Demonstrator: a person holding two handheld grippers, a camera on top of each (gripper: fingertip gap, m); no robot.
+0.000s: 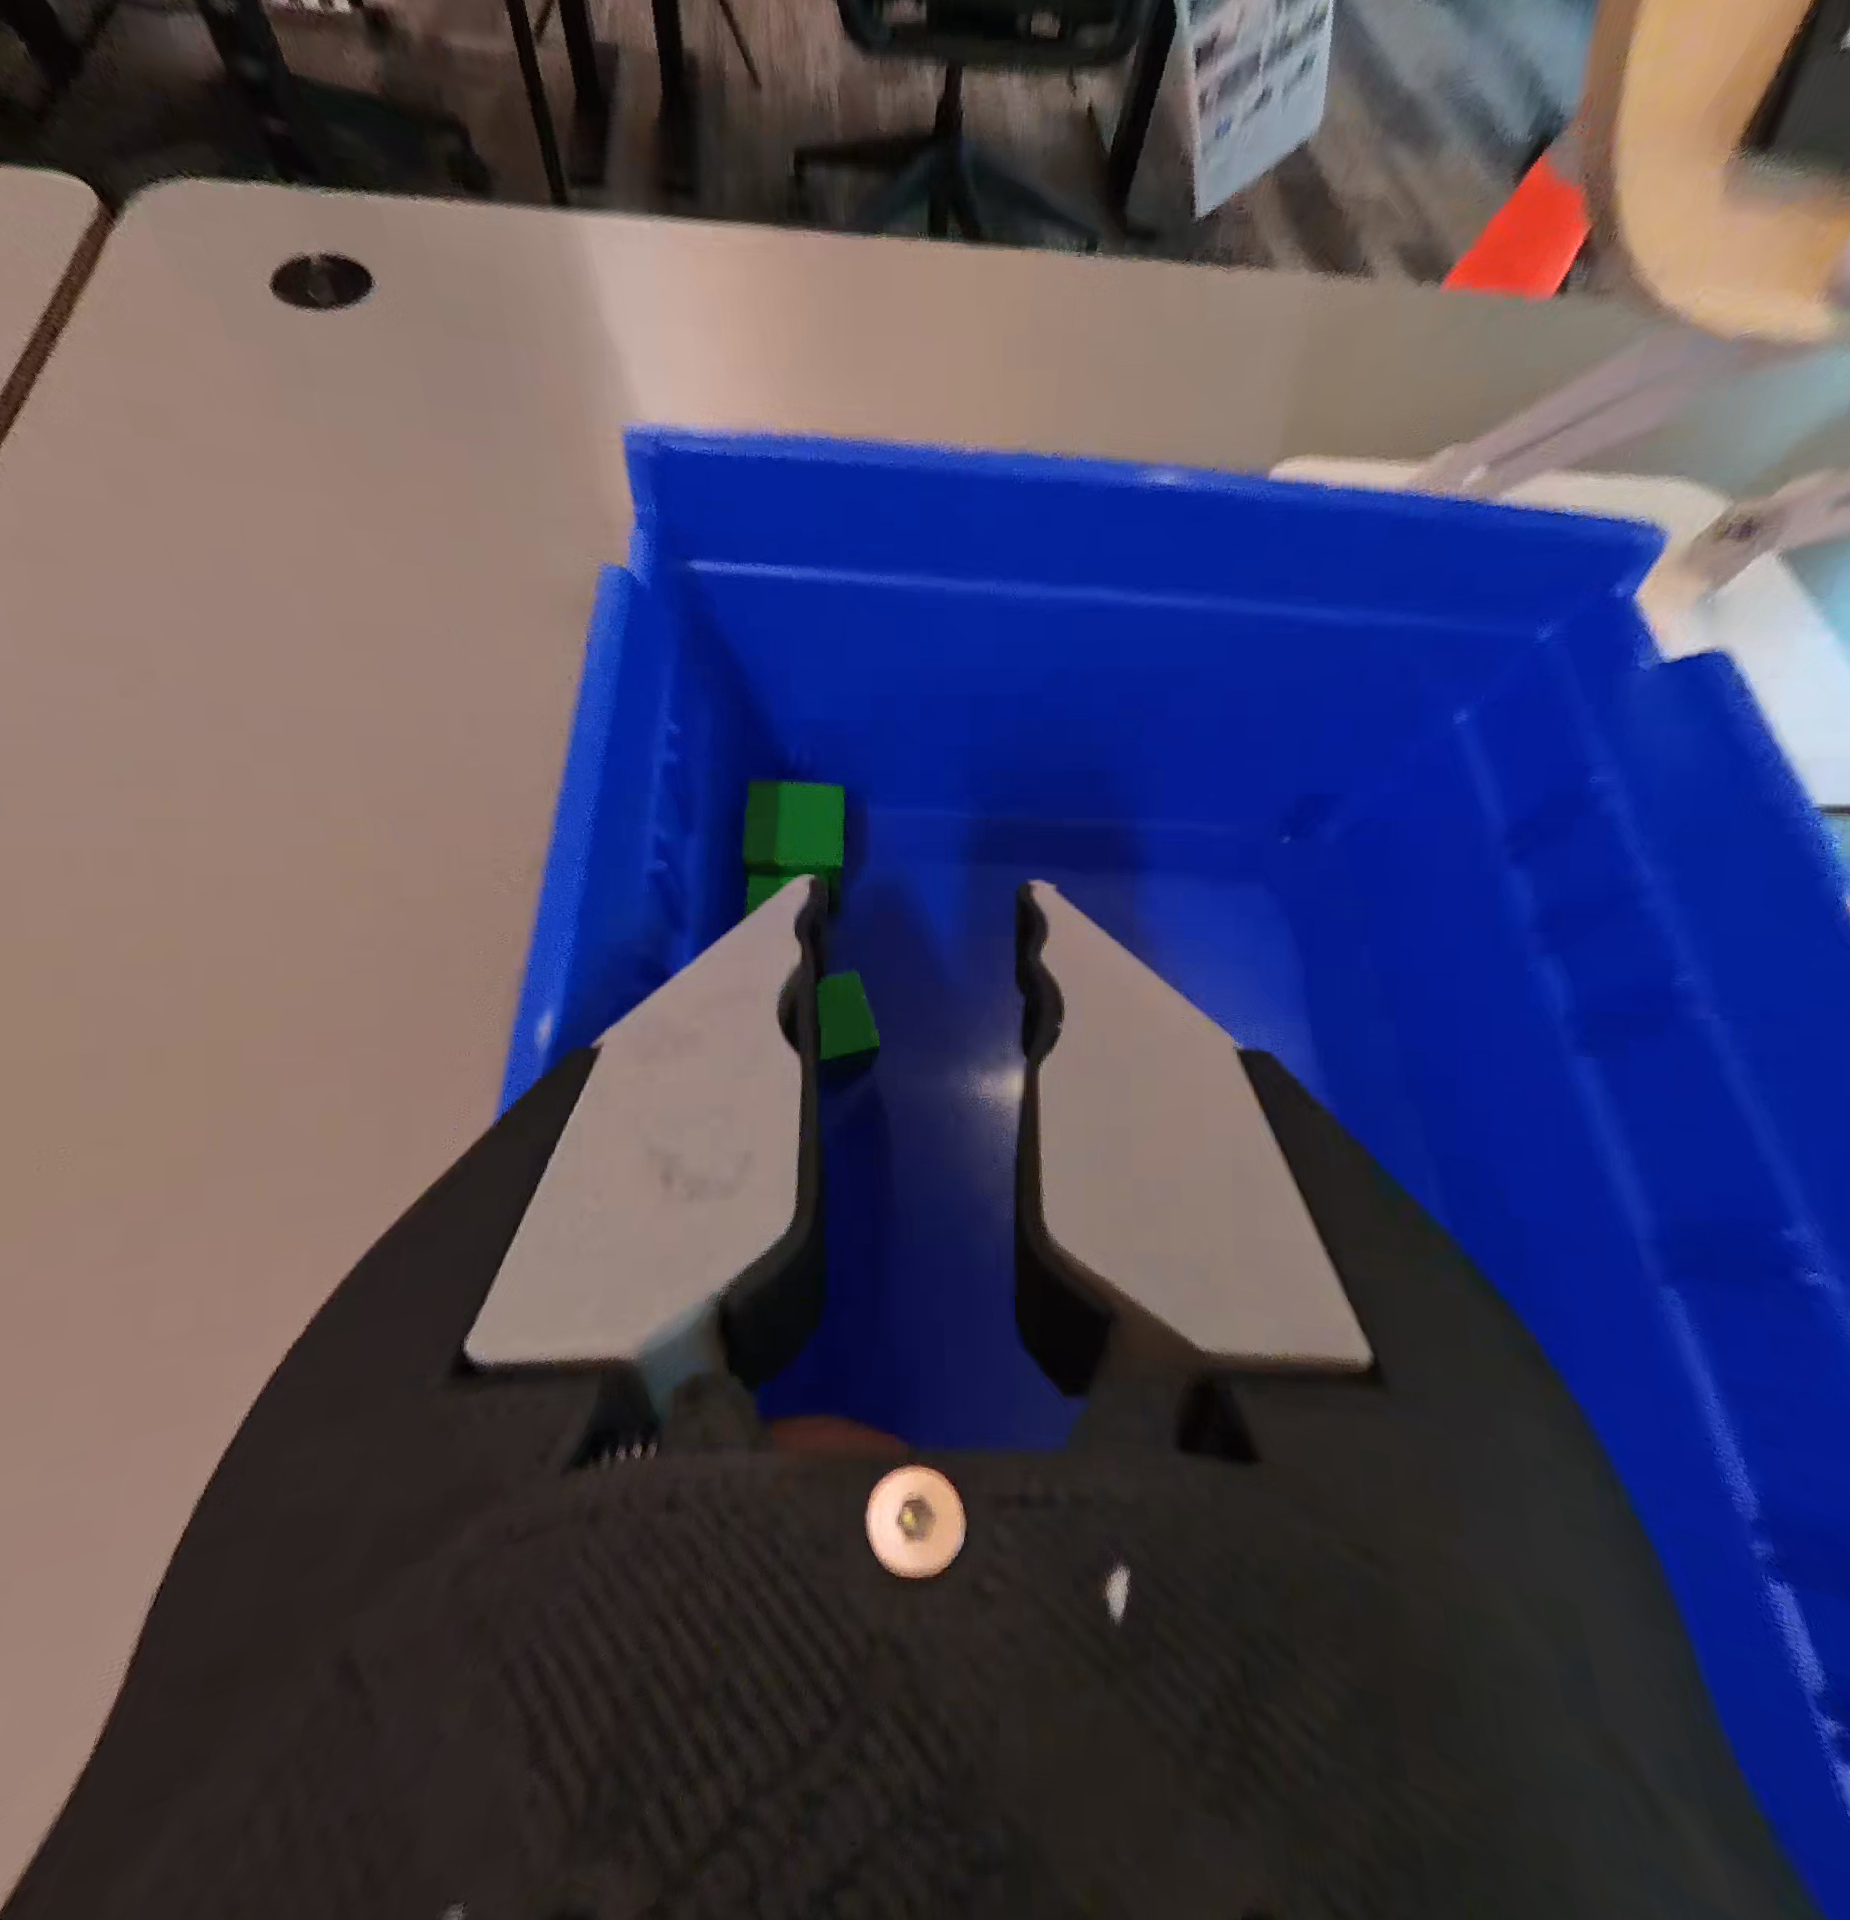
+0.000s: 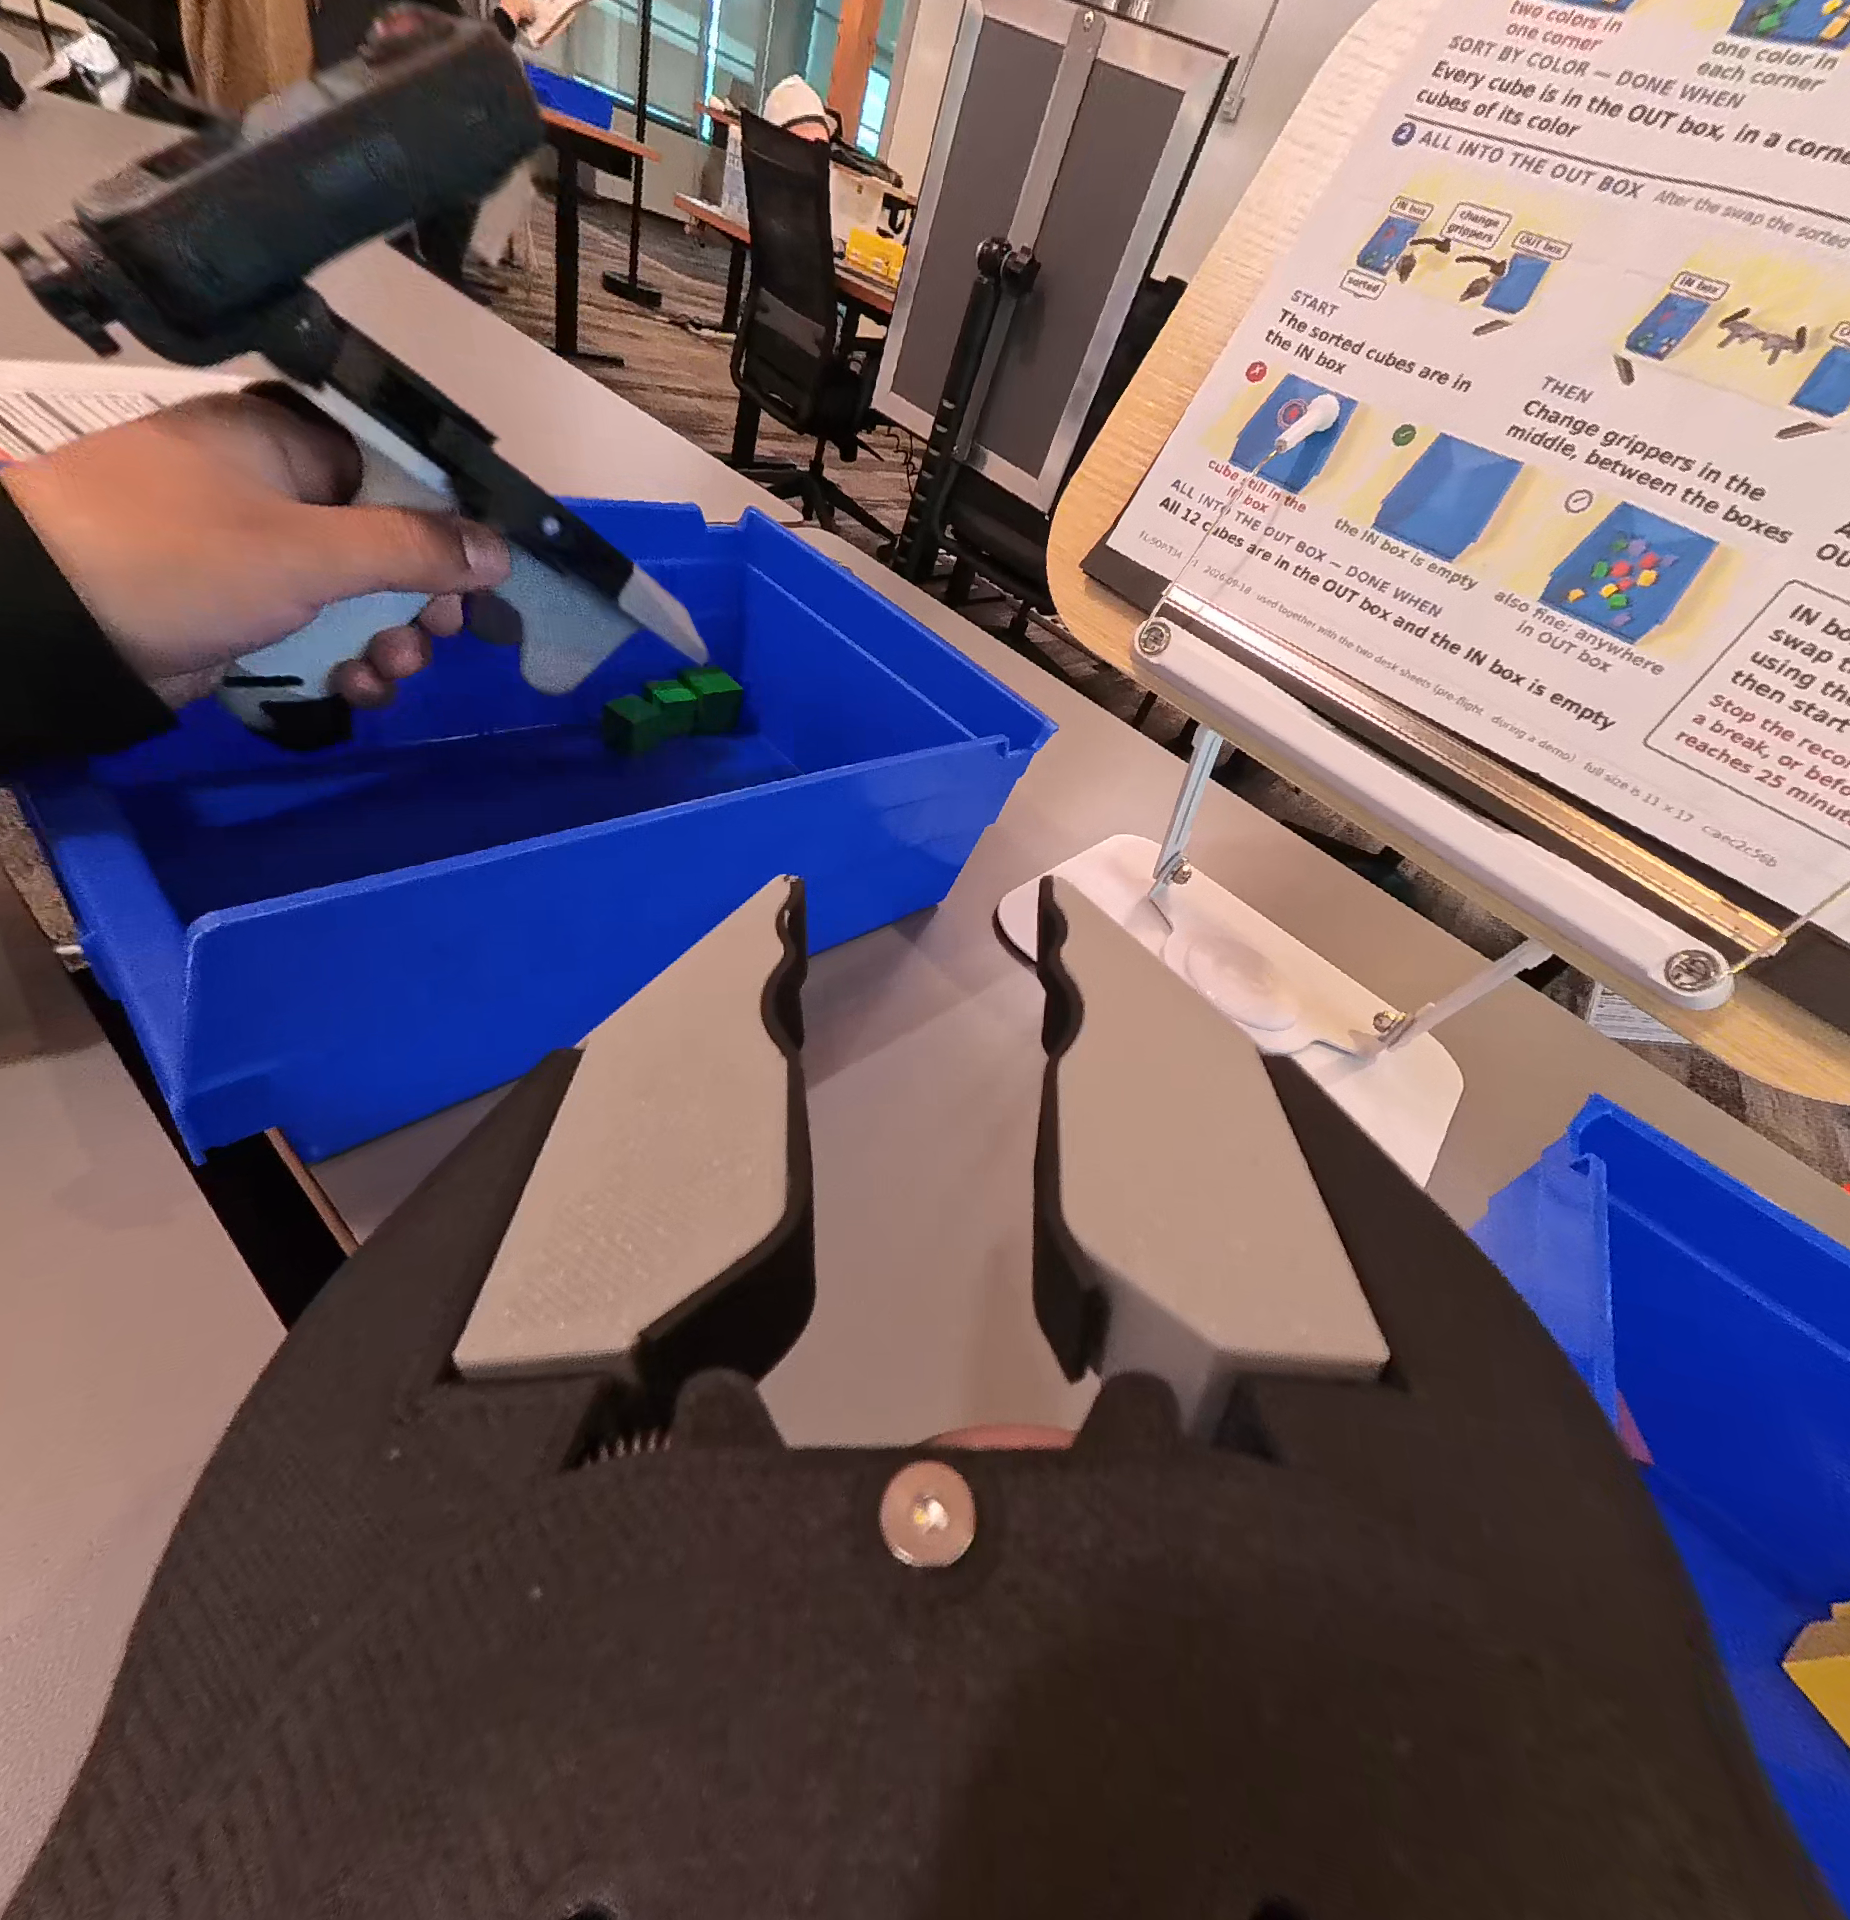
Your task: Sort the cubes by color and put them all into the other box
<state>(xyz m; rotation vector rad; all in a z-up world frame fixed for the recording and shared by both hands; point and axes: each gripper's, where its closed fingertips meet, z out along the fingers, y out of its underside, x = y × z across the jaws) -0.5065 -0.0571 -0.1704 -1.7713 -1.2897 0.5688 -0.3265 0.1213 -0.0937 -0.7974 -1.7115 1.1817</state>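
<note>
The left gripper is hanging spread and empty inside the blue bin, its tips just above the green cubes sitting together by a far corner. A hand is gripping its handle. The right gripper is hovering spread and empty over the grey table, between that bin and a second blue bin holding yellow cubes. An instruction sheet on a stand is standing beyond.
</note>
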